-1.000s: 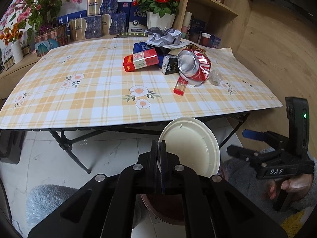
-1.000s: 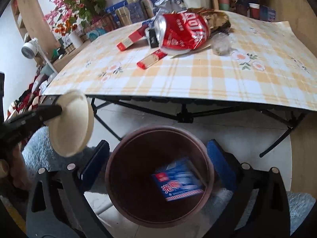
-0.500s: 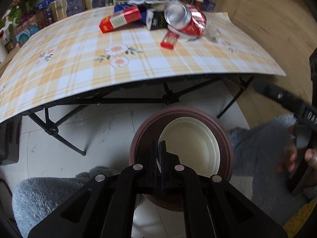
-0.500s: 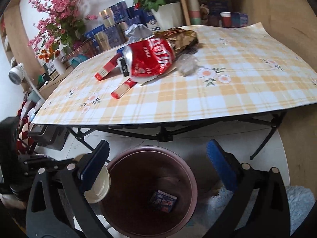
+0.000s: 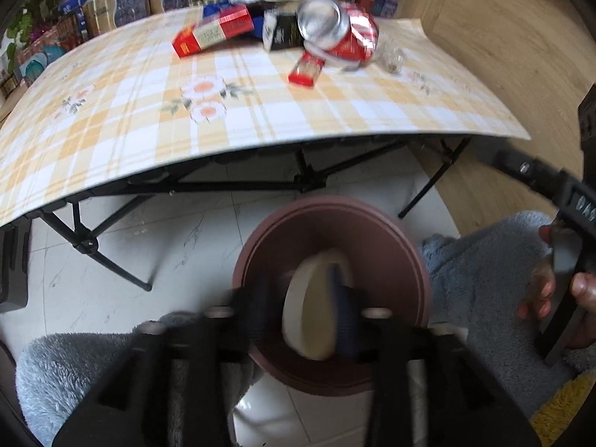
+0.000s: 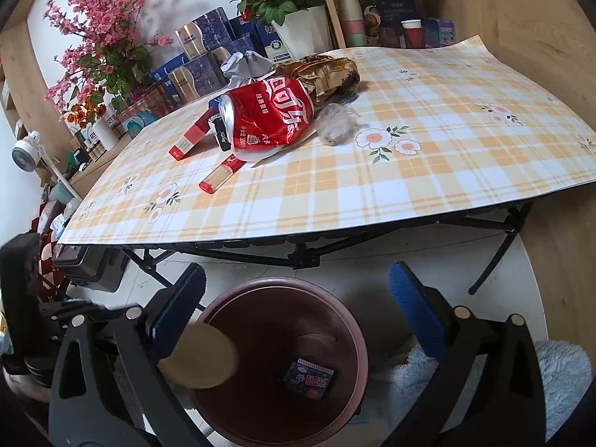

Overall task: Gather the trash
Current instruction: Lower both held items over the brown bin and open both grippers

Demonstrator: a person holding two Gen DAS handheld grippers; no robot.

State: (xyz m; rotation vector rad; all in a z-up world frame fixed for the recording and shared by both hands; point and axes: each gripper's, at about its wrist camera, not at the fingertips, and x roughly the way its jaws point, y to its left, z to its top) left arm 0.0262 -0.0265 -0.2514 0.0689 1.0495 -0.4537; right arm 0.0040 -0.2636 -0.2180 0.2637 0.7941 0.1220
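Over the brown bin (image 5: pixel 331 294) at lower centre, the left gripper (image 5: pixel 309 313) is opening its jaws around a paper plate (image 5: pixel 316 309), which drops on edge. The right gripper (image 6: pixel 298 298) hangs spread and empty. Falling tilted, the plate could catch the rim and tumble onto the floor.

Both handheld grippers are black plastic frames with round silver screw heads at the joints. The right gripper (image 6: pixel 298 298) carries bright blue pads (image 6: pixel 415 309) on the inner faces of its two fingers, and white "DAS" lettering marks its side. The left gripper (image 5: pixel 309 305) appears blurred. The person wears fluffy grey-blue fleece sleeves (image 5: pixel 495 279).
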